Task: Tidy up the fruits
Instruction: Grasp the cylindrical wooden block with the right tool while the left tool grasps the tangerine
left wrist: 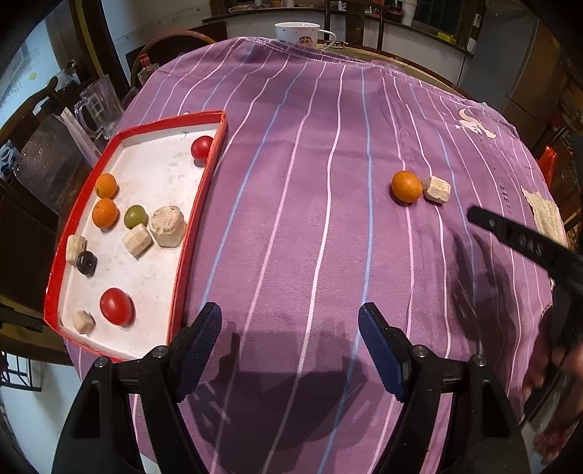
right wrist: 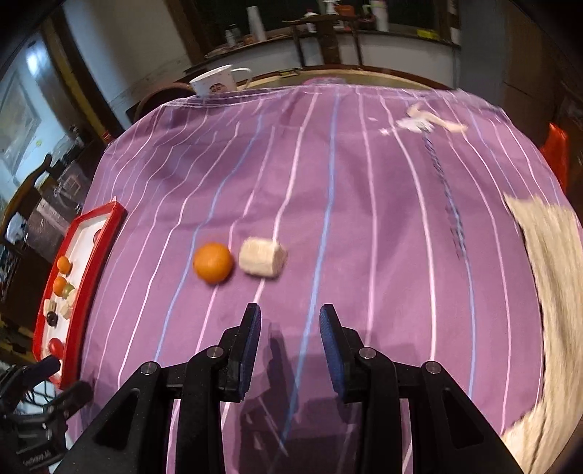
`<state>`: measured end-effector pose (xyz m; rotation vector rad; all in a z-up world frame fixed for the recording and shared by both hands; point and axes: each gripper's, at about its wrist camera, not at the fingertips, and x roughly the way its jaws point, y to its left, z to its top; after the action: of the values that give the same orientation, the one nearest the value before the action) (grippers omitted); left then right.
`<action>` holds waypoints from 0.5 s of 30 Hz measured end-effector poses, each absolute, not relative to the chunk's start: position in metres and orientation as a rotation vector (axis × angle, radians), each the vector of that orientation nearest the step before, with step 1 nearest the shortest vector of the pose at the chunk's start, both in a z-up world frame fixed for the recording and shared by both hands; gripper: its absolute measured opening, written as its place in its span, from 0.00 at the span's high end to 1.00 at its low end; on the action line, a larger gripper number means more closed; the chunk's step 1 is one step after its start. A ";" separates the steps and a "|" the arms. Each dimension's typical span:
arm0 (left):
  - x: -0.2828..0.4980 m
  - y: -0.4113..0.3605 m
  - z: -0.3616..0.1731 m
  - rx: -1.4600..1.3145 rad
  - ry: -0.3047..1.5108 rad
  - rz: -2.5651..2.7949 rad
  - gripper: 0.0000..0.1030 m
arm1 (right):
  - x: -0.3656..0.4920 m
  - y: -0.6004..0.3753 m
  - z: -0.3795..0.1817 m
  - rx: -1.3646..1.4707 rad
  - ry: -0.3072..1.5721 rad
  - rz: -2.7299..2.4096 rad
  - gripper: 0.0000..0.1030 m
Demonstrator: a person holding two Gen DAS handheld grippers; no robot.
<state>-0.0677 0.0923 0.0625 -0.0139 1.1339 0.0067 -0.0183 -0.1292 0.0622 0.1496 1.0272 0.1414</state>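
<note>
We read only partial pale letters on the striped purple cloth (left wrist: 291, 182); the mug (left wrist: 298, 33) print is illegible. The left gripper (left wrist: 290, 321) gapes empty beside the red tray (left wrist: 196, 204). The right gripper (right wrist: 290, 321) stands narrowly parted, empty, near the blurred orange (right wrist: 212, 262) and pale block (right wrist: 262, 258).

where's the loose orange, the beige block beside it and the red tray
loose orange (right wrist: 212, 262), right wrist view, centre of peel
beige block (right wrist: 262, 258), right wrist view, middle of side
red tray (left wrist: 198, 215), left wrist view, right rim
</note>
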 end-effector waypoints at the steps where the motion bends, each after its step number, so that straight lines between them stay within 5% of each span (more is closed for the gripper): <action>1: -0.067 0.092 0.062 -0.018 1.133 0.006 0.25 | -0.014 -0.127 0.062 0.140 1.024 0.156 0.64; 15: -0.049 0.096 0.051 -0.071 1.137 -0.007 0.25 | 0.041 -0.100 0.037 0.044 1.046 0.275 0.63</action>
<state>-0.0495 0.0963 0.0514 -0.0708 1.1373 -0.0070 0.0411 -0.0999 0.0374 0.0436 1.0462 0.2746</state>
